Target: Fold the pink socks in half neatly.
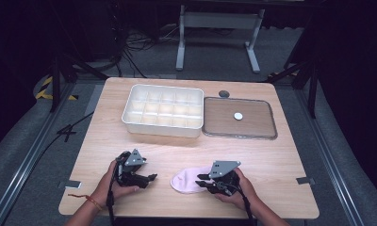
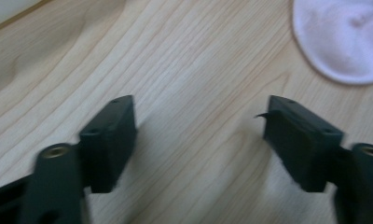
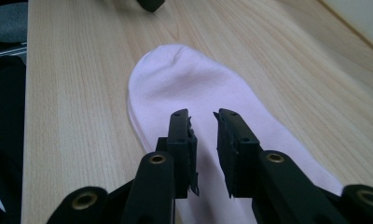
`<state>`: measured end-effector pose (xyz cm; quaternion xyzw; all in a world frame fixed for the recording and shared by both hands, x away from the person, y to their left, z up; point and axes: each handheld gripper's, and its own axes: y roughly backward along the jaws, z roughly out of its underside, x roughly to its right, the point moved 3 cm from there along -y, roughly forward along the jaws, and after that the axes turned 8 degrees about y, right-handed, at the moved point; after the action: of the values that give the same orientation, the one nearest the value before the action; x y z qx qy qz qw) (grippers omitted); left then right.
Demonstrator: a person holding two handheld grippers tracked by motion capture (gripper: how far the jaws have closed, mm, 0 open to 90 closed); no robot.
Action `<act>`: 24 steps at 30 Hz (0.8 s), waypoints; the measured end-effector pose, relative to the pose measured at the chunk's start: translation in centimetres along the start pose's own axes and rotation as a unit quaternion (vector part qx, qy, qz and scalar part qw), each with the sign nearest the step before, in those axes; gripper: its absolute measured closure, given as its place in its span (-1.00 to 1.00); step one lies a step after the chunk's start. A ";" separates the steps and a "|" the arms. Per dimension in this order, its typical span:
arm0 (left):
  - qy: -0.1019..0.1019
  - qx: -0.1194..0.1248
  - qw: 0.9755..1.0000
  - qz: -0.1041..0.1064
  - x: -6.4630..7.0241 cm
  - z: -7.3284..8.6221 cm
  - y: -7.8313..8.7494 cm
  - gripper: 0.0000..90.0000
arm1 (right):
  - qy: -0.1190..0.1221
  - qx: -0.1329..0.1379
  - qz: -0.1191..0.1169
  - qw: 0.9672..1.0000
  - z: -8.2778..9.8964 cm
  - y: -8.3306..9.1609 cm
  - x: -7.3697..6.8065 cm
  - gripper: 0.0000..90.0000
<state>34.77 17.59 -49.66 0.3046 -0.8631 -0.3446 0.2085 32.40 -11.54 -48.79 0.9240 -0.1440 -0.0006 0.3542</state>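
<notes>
A pale pink sock (image 1: pixel 186 181) lies flat on the wooden table (image 1: pixel 271 160) near its front edge. My right gripper (image 1: pixel 201 181) hovers over the sock's right part, pointing left. In the right gripper view its jaws (image 3: pixel 203 116) stand a narrow gap apart above the sock (image 3: pixel 184 79), and no fabric is pinched between the pads. My left gripper (image 1: pixel 151 178) sits to the left of the sock, pointing right at it. In the left gripper view its jaws (image 2: pixel 198 121) are wide apart over bare wood, with the sock's rounded end (image 2: pixel 348 37) ahead at the upper right.
A white box (image 1: pixel 160 128) divided into several compartments stands at the back centre. Beside it on the right lies a flat brown tray (image 1: pixel 224 120) with a small white disc (image 1: pixel 238 116) on it. A grey round cap (image 1: pixel 224 93) sits behind the tray.
</notes>
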 end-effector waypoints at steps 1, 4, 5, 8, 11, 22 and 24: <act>-0.002 0.003 1.000 0.004 0.2 -0.2 0.0 -0.33 | 0.000 -0.004 -0.002 1.000 0.1 -0.2 -0.1 0.68; -0.003 0.007 1.000 0.020 1.0 -0.9 -0.4 -0.29 | 0.001 -0.005 -0.008 1.000 0.2 -0.5 -0.1 0.68; 0.001 0.008 1.000 0.024 1.3 -1.1 -0.6 -0.29 | 0.000 -0.008 -0.008 1.000 0.3 -0.5 -0.1 0.69; -0.004 0.005 0.999 0.037 2.1 -1.7 -1.5 -0.29 | -0.003 -0.011 -0.011 1.000 0.5 -0.8 -0.2 0.71; -0.009 0.007 0.999 0.047 3.1 -2.4 -2.3 -0.28 | -0.004 -0.009 -0.011 1.000 0.5 -0.8 -0.2 0.72; -0.027 -0.014 0.999 0.043 4.7 -3.4 -4.4 -0.31 | -0.003 -0.006 -0.009 1.000 0.6 -0.9 -0.3 0.73; -0.028 -0.013 0.999 0.040 4.8 -3.4 -4.5 -0.33 | -0.004 -0.005 -0.009 1.000 0.7 -0.9 -0.3 0.74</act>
<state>34.94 10.22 -49.94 0.2572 -0.8756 -0.3553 0.2023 32.24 -11.26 -49.88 0.9234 -0.1370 -0.0087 0.3584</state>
